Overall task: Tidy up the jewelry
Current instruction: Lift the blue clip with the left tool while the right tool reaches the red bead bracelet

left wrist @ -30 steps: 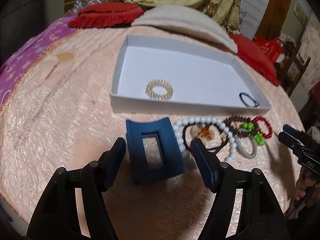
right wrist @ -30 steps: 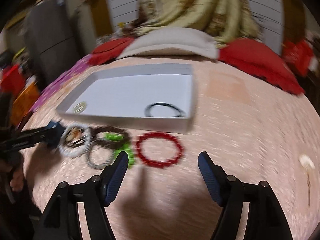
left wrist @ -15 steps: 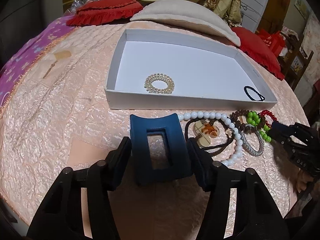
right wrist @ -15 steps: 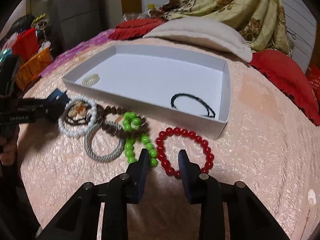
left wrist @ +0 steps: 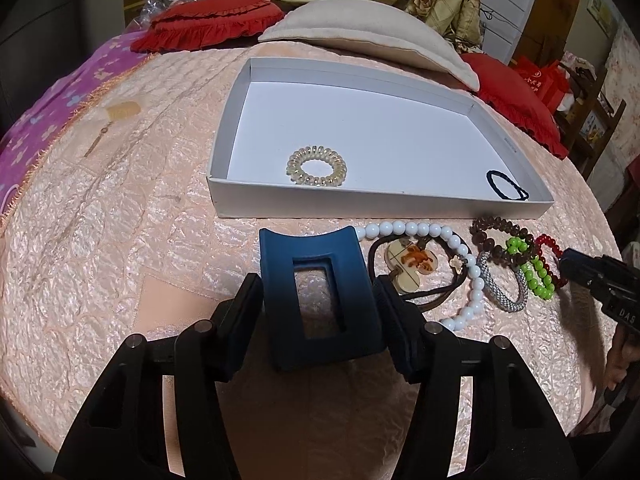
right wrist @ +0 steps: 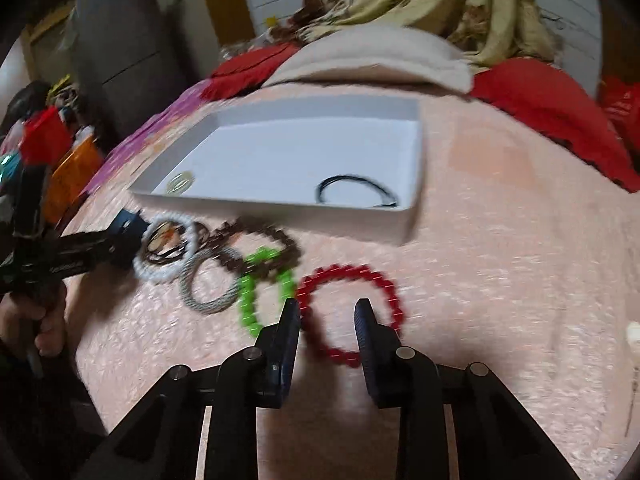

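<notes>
Blue hair claw [left wrist: 318, 300] clamped between left fingers [left wrist: 244, 320], right fingers [right wrist: 289, 328] narrowly apart straddling red bracelet [right wrist: 352, 312]

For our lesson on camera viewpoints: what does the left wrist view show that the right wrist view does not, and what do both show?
Only the left wrist view shows the blue hair clip whole, clamped by the left gripper, and the charm.

Only the right wrist view shows the whole red bracelet, with the right gripper open over it.

Both show the tray, the black band, the coil tie and the green beads.
</notes>
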The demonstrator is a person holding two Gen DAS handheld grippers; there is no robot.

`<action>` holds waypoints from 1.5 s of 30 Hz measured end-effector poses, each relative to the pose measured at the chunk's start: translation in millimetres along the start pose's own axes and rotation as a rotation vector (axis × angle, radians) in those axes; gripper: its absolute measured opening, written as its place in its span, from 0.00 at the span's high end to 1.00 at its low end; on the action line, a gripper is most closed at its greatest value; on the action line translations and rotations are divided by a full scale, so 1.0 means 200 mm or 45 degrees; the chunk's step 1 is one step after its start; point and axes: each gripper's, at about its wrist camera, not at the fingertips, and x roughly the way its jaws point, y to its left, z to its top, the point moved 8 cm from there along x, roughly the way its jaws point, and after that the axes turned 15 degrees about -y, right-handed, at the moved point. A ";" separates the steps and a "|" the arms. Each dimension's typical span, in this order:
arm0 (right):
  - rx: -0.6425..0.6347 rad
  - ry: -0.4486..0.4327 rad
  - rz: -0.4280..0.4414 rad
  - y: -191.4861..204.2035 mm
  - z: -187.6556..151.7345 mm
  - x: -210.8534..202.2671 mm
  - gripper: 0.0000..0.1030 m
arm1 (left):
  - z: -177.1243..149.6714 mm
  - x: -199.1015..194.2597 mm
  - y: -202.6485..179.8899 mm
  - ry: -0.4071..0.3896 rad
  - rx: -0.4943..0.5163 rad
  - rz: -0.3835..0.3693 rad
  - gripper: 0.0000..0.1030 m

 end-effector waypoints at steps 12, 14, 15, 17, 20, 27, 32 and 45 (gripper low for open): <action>-0.280 0.086 0.004 0.14 -0.07 0.01 0.87 | -0.01 0.00 -0.01 -0.005 0.031 0.011 0.45; -0.315 0.093 -0.002 0.17 -0.07 0.02 0.92 | -0.01 0.01 -0.02 -0.006 0.039 0.012 0.45; -0.318 0.094 0.002 0.18 -0.08 0.03 0.92 | -0.01 0.00 -0.02 -0.007 0.042 0.013 0.45; -0.311 0.092 -0.017 0.18 -0.08 0.02 0.92 | -0.02 0.01 -0.02 -0.008 0.061 0.022 0.45; -0.261 0.094 -0.043 0.15 -0.08 0.03 0.92 | -0.02 0.00 -0.03 -0.013 0.081 0.026 0.45; -0.233 0.114 -0.069 0.15 -0.08 0.05 0.92 | 0.03 -0.05 -0.02 -0.083 0.060 -0.021 0.56; -0.218 0.103 -0.143 0.14 -0.05 0.06 0.92 | 0.04 -0.07 -0.02 -0.091 0.044 -0.034 0.56; -0.212 -0.030 -0.153 0.28 0.08 -0.05 0.92 | 0.11 -0.14 -0.08 -0.184 0.064 -0.088 0.56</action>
